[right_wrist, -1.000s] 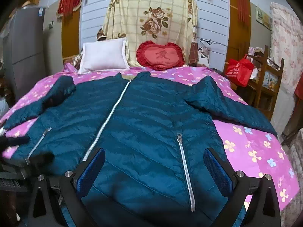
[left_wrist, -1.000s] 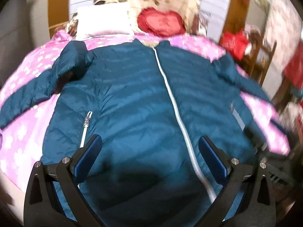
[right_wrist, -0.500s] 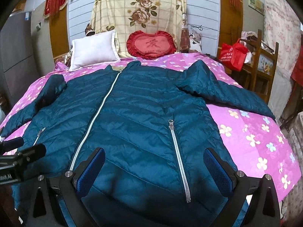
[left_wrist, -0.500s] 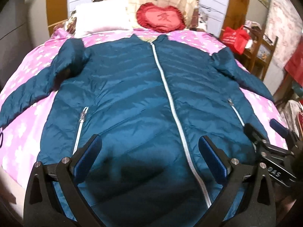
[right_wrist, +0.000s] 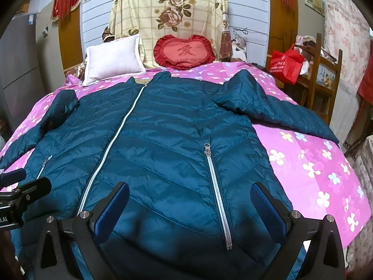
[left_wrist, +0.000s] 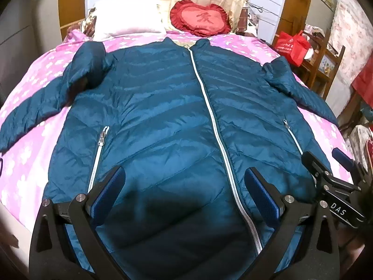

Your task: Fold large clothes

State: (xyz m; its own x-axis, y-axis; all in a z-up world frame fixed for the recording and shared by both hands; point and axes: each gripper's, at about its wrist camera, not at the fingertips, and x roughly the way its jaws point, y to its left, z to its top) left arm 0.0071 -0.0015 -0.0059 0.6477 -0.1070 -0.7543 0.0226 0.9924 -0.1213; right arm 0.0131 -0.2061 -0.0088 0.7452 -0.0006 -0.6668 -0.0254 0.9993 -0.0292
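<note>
- Left hand-held gripper (left_wrist: pixel 184 193): fingers spread wide apart, nothing between them, poised over the jacket's hem near the main zipper's lower end. Also seen at the left edge of the right wrist view (right_wrist: pixel 23 191).
- Right hand-held gripper (right_wrist: pixel 190 207): fingers wide apart, empty, over the hem around the pocket zipper on the robot's right. In the left wrist view it pokes in at the right edge (left_wrist: pixel 326 175), just beside the jacket's side seam.
- Bed (right_wrist: pixel 310 163): pink sheet with flower print, carries everything.
- Jacket (left_wrist: pixel 163 116): teal quilted puffer, front up, zipped shut, spread flat across the bed with collar toward the headboard and hem toward the cameras.
- Left sleeve (left_wrist: pixel 30 112): runs out sideways over the sheet; shoulder part bunched up into a hump.
- Right sleeve (right_wrist: pixel 279 112): angles out toward the bed's right edge, lying flat.
- Floral cloth (right_wrist: pixel 167 16): cream, rose pattern, draped upright behind the pillows.
- White pillow (right_wrist: pixel 112 60): leaning at the head of the bed, left of the red one.
- Heart cushion (right_wrist: pixel 184 51): red, ruffled edge, beyond the collar, apart from the jacket.
- Wooden chair (right_wrist: pixel 321 70): right of the bed.
- Red bag (right_wrist: pixel 285 64): standing beside the chair.
- Main zipper (left_wrist: pixel 209 116): white, collar to hem.
- Pocket zippers: one each side, left (left_wrist: pixel 99 151), right (right_wrist: pixel 216 186), both closed as far as I can tell.
</note>
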